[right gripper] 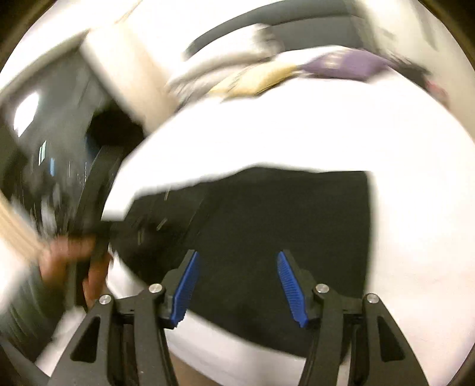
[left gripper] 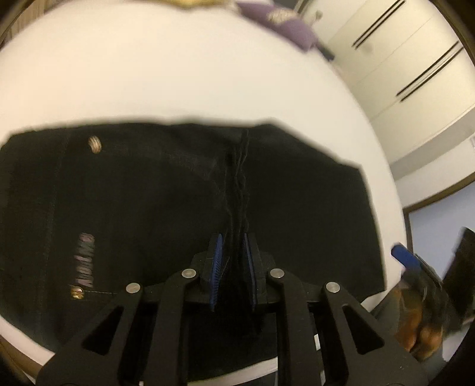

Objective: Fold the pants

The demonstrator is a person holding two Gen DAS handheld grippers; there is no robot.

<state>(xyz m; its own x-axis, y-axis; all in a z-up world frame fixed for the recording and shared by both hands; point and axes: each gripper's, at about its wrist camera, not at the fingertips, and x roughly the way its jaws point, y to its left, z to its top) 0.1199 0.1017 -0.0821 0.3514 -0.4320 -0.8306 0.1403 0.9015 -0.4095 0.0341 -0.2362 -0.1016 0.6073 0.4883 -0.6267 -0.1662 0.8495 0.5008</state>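
Observation:
Black pants (left gripper: 133, 207) lie folded on a white table (left gripper: 178, 74), with metal rivets (left gripper: 95, 144) and a small label (left gripper: 86, 261) showing. My left gripper (left gripper: 234, 261) is shut, its blue pads close together on a bunch of the pants' black frayed threads (left gripper: 237, 190). In the right wrist view my right gripper (right gripper: 239, 285) hangs open just over the pants (right gripper: 282, 213), with nothing pinched between its blue pads (right gripper: 292, 288). One blue pad (left gripper: 403, 256) of the right gripper also shows at the pants' right edge. The right wrist view is blurred.
A purple cloth (left gripper: 291, 26) (right gripper: 350, 66) and a yellowish cloth (right gripper: 255, 80) lie at the table's far edge. A person's hand (right gripper: 68, 252) holds the left gripper's handle at the table's left side. White cupboard doors (left gripper: 400, 59) stand beyond the table.

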